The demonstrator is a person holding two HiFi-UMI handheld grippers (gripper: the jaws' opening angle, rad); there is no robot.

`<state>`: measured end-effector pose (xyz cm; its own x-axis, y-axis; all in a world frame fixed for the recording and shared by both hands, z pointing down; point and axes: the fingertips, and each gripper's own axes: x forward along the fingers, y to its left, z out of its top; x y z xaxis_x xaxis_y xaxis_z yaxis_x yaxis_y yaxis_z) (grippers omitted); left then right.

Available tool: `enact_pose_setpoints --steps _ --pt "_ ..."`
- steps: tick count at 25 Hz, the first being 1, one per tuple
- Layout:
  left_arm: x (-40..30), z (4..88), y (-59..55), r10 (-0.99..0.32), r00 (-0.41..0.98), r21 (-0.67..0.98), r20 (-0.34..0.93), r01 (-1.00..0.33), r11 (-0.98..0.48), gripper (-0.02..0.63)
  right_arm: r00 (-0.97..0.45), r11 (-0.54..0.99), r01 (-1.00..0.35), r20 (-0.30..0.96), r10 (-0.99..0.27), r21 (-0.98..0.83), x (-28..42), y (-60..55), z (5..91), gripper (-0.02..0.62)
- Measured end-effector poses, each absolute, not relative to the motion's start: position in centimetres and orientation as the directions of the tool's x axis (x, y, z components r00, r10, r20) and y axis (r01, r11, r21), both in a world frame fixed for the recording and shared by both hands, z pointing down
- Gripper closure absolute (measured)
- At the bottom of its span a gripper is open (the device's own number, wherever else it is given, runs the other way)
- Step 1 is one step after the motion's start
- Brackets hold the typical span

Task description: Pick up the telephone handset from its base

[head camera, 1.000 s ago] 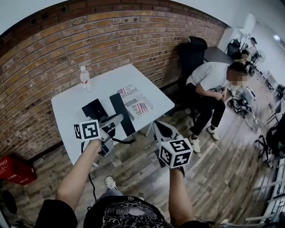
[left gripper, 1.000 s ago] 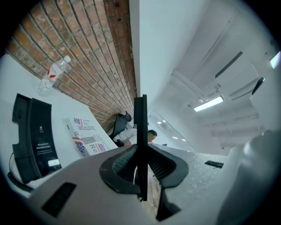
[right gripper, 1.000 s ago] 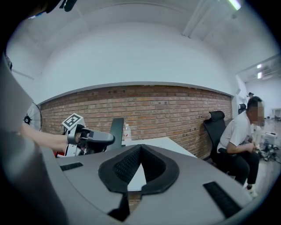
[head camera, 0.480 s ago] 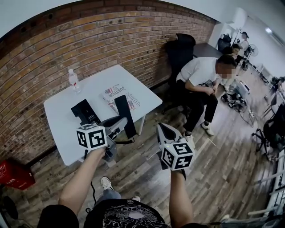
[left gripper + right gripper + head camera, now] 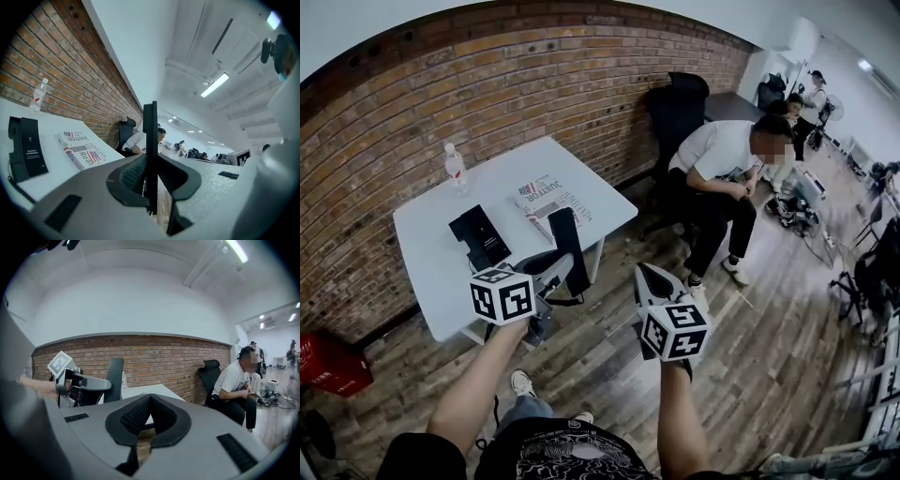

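Note:
The black telephone handset [image 5: 572, 248] is off its base and hangs upright over the table's front edge, clamped in my left gripper [image 5: 555, 267]. In the left gripper view it is a thin black slab [image 5: 150, 140] standing edge-on between the pads. The black base [image 5: 478, 234] stays on the white table [image 5: 427, 272], also showing at the left of the left gripper view [image 5: 28, 150]. A dark cord [image 5: 567, 300] trails below the handset. My right gripper [image 5: 645, 274] hovers to the right over the floor, shut and empty [image 5: 149, 401]. From there I see the handset [image 5: 114, 378].
A water bottle [image 5: 456, 169] and a newspaper [image 5: 548, 199] lie on the table. A seated person [image 5: 722, 169] and a black chair [image 5: 680, 103] are to the right. A red crate [image 5: 328, 366] sits on the wooden floor at the left, by the brick wall.
Both grippers have drawn back from the table toward me. The left one carried the handset further out past the table's front edge and rolled somewhat.

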<state>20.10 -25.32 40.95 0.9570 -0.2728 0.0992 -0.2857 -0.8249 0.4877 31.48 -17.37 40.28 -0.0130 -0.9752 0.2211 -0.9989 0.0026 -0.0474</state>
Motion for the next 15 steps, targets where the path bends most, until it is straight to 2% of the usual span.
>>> enact_pose_setpoints --steps 15 --pt "20.52 41.31 -25.6 -0.257 0.961 0.49 0.104 -0.275 -0.827 0.532 -0.007 0.001 -1.0 0.213 -0.977 -0.03 31.72 -17.34 40.0 0.595"
